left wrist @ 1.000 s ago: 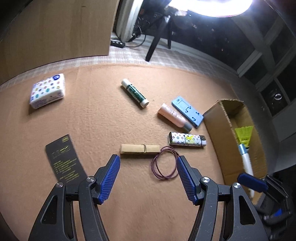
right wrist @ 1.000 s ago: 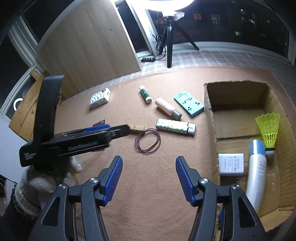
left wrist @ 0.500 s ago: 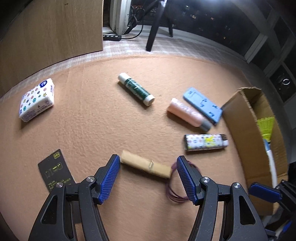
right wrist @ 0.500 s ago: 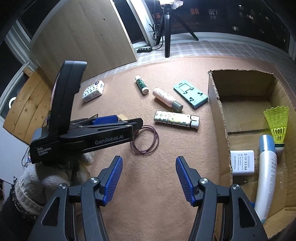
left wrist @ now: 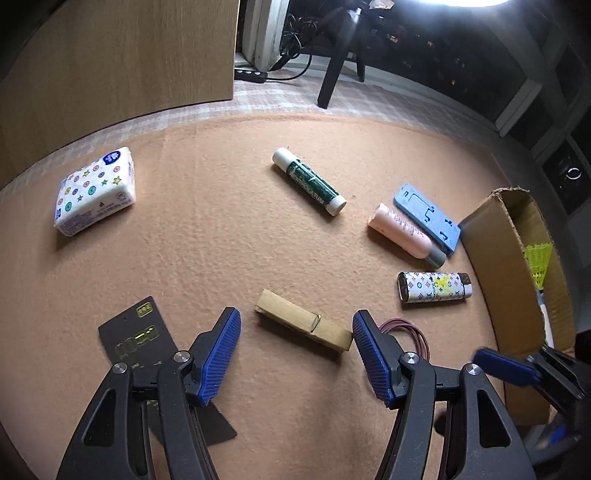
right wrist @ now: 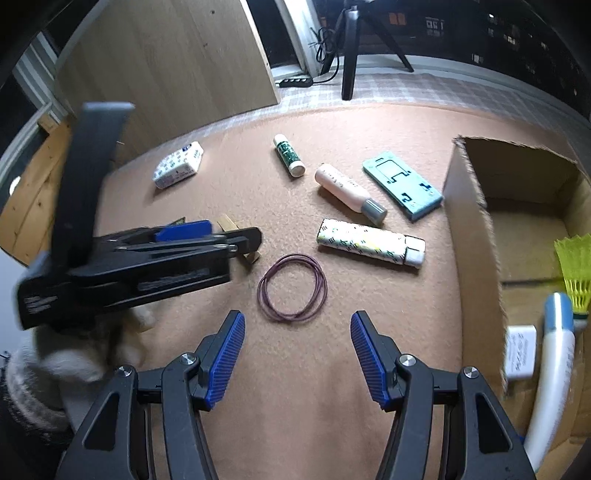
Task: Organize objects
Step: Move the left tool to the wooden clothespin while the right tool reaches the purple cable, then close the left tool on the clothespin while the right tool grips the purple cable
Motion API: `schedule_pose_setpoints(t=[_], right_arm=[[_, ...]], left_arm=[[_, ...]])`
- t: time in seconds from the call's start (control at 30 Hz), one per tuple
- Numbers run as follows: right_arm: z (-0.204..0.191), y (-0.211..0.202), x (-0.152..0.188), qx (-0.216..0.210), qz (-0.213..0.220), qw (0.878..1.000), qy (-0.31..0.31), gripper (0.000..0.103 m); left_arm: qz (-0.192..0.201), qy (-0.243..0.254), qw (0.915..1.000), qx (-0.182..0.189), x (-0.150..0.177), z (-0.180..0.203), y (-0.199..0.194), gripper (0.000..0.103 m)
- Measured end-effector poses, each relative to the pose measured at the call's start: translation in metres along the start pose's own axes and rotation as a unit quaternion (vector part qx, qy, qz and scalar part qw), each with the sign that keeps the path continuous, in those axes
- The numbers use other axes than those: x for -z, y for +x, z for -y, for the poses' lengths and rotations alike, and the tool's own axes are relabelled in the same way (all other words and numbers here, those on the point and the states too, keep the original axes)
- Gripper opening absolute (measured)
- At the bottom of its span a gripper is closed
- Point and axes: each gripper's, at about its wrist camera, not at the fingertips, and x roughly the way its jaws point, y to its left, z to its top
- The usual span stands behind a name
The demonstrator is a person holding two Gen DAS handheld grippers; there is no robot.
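Wooden panel (left wrist: 118,59), upper left, upright behind the mat. Black tripod (right wrist: 351,51), top centre, on a checked floor cloth (right wrist: 424,86). Black power strip (left wrist: 251,75) with cables (left wrist: 295,29), beside the panel's edge. Dark windows (right wrist: 498,29), upper right.

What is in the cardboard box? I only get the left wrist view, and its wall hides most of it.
Observer: In the box, beside the yellow shuttlecock, lie a white tube with a blue band and a small white adapter.
Operator: And the purple loop half hidden by a finger?
Observer: It is a full ring, lying free just ahead of the right gripper, whose fingers are open and not touching it.
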Motion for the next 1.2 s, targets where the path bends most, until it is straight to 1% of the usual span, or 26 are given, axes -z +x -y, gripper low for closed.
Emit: schedule_pose_setpoints(t=[0.27, 0.47, 0.53, 0.6, 0.7, 0.73, 0.77, 0.8, 0.87, 1.0, 1.07, 1.1, 1.13, 1.2], right_arm=[[-0.01, 0.027, -0.005, 0.022, -0.013, 0.999, -0.031, 0.056], [-0.02, 0.033, -0.008, 0.033, -0.009, 0.998, -0.06, 0.056], [-0.024, 0.036, -0.009, 0.042, -0.006, 0.997, -0.071, 0.056], [-0.028, 0.037, -0.009, 0.053, -0.006, 0.995, -0.085, 0.056], [-0.028, 0.037, -0.009, 0.066, -0.005, 0.993, -0.095, 0.047], [-0.026, 0.036, -0.009, 0.067, -0.004, 0.993, -0.095, 0.041], [-0.023, 0.035, -0.009, 0.069, -0.003, 0.993, -0.092, 0.033], [-0.02, 0.034, -0.009, 0.072, -0.003, 0.993, -0.089, 0.029], [-0.013, 0.032, -0.01, 0.071, -0.003, 0.994, -0.081, 0.018], [-0.008, 0.03, -0.01, 0.069, -0.004, 0.995, -0.073, 0.01], [-0.007, 0.03, -0.009, 0.065, -0.004, 0.995, -0.069, 0.006], [-0.006, 0.029, -0.009, 0.063, -0.003, 0.996, -0.068, 0.006], [-0.006, 0.029, -0.009, 0.06, -0.004, 0.996, -0.066, 0.005], [-0.004, 0.028, -0.008, 0.054, -0.006, 0.997, -0.061, 0.004]], left_arm=[[-0.004, 0.012, 0.9999, -0.004, 0.003, 0.0, 0.0, 0.067], [0.001, 0.014, 0.9999, -0.001, 0.001, -0.003, 0.001, 0.067], [0.004, 0.016, 0.9999, 0.001, 0.001, -0.004, 0.002, 0.064], [0.005, 0.02, 0.9998, 0.006, 0.0, -0.003, 0.002, 0.058], [0.005, 0.023, 0.9997, 0.011, 0.001, -0.002, 0.002, 0.054], [0.005, 0.022, 0.9997, 0.014, 0.001, -0.003, 0.002, 0.053], [0.004, 0.02, 0.9996, 0.017, 0.0, -0.003, 0.002, 0.052], [0.004, 0.019, 0.9996, 0.021, 0.001, -0.004, 0.002, 0.05], [0.004, 0.017, 0.9994, 0.028, 0.001, -0.005, 0.002, 0.046], [0.003, 0.012, 0.9991, 0.04, 0.002, -0.004, -0.001, 0.03], [0.005, 0.01, 0.9991, 0.042, 0.003, -0.005, -0.002, 0.023], [0.004, 0.008, 0.999, 0.044, 0.003, -0.006, -0.003, 0.02], [0.003, 0.007, 0.9988, 0.047, 0.003, -0.006, -0.003, 0.019], [0.003, 0.001, 0.9986, 0.052, 0.003, -0.008, -0.004, 0.011]])
